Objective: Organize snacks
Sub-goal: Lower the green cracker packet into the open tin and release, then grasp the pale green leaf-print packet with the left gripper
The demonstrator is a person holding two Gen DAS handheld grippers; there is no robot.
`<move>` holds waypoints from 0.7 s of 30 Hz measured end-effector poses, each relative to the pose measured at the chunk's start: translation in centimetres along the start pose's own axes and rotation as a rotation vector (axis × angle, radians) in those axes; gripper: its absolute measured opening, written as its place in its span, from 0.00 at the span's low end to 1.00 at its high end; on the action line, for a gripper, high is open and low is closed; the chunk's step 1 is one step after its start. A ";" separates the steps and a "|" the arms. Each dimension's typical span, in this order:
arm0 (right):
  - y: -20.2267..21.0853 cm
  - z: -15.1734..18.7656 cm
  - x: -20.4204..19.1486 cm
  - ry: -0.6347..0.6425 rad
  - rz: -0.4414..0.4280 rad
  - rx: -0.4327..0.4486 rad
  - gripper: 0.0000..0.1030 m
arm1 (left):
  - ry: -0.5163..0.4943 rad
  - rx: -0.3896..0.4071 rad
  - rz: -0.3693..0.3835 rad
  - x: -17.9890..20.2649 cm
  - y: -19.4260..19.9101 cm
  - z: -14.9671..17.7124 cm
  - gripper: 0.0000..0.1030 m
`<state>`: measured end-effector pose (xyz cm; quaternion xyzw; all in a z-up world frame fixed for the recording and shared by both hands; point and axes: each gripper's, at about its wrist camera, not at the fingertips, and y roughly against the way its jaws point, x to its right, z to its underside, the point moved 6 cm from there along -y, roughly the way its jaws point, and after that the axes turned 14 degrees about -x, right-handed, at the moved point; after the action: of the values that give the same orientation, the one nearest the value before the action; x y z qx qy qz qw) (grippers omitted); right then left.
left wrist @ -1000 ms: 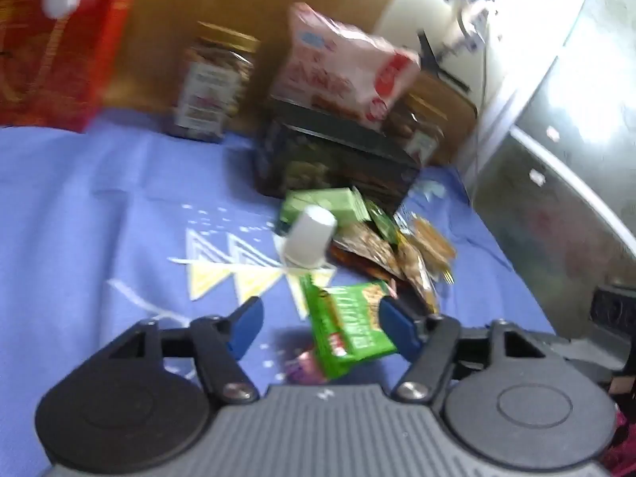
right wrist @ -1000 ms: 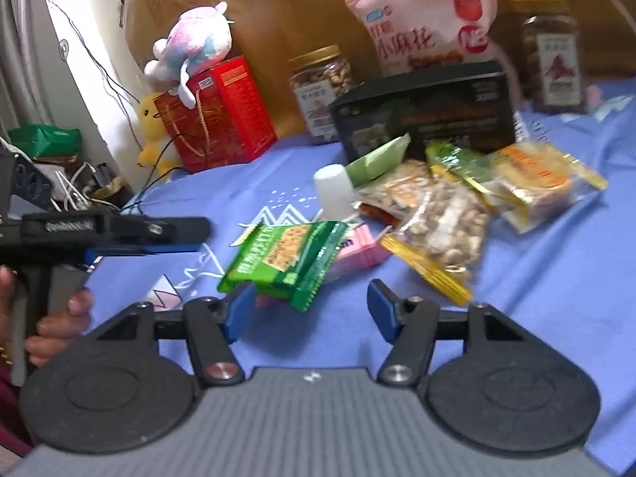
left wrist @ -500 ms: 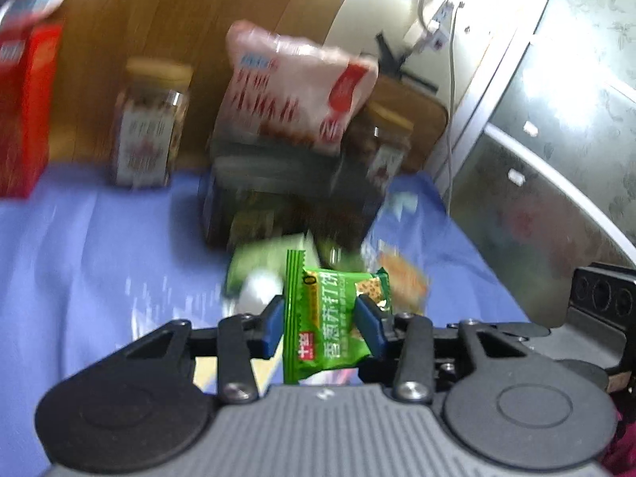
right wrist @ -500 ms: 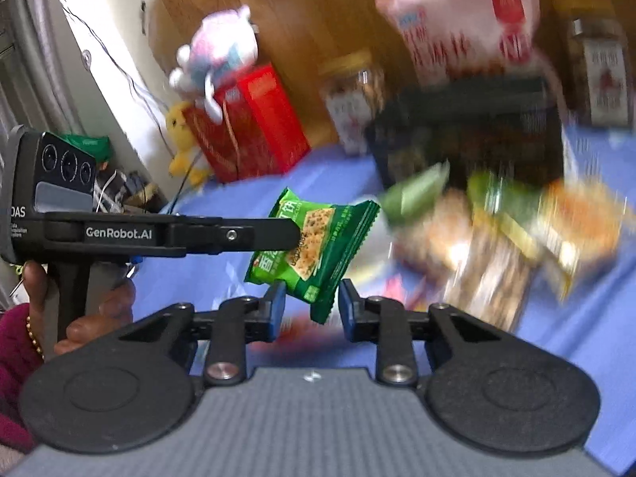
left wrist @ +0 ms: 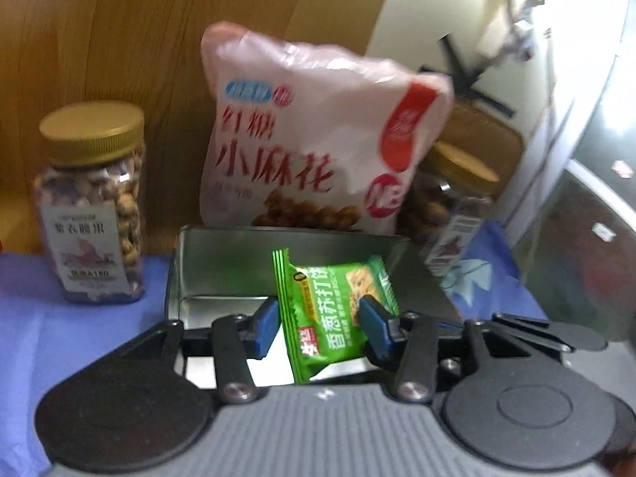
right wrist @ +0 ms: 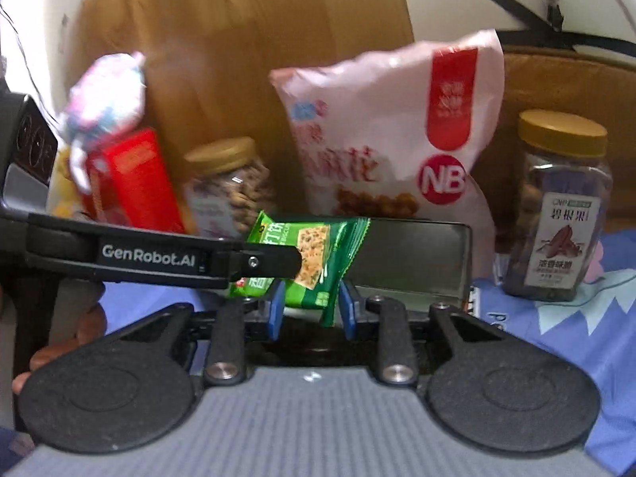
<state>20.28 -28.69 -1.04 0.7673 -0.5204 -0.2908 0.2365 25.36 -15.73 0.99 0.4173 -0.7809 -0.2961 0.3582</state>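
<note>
The green cracker packet (left wrist: 336, 310) carries white Chinese writing and a picture of a speckled cracker, and both grippers have it at once: the left gripper (left wrist: 318, 328) has its blue pads pressed on the packet's two sides, and the right gripper (right wrist: 310, 306) pinches the lower end of the same packet (right wrist: 314, 262), both sets of jaws partly closed after narrowing and then easing slightly. The packet hangs over the open metal tin (left wrist: 222, 262), above its near edge, and it does not rest on the floor of the tin. The left gripper's arm crosses the right wrist view with "GenRobot.AI" printed on it, and a hand (right wrist: 59, 342) shows below it. Behind the tin leans a pink bag (left wrist: 314, 151) with large red Chinese characters and a red circle reading "NB" (right wrist: 443, 179). A nut jar (left wrist: 93, 202) with a gold lid stands to the left of the tin on the blue cloth (left wrist: 59, 342), its label too blurred to read. A second jar (right wrist: 558, 206) stands to the tin's right, its label showing "CNP" and a drawing of pecans. A red box (right wrist: 131, 183) with a plush toy (right wrist: 105, 99) on top sits further left against the wooden board (left wrist: 119, 39). The inside of the tin looks bare, its walls low, with open cloth on either side.
</note>
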 end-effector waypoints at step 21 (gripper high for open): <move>-0.6 5.5 -1.7 -0.307 -0.318 -0.159 0.39 | 0.168 -0.077 0.123 -6.3 3.3 8.2 0.54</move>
<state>16.36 -27.25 -5.07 0.7653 -0.3983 -0.4779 0.1652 19.74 -7.40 -3.13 0.3781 -0.7604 -0.2674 0.4554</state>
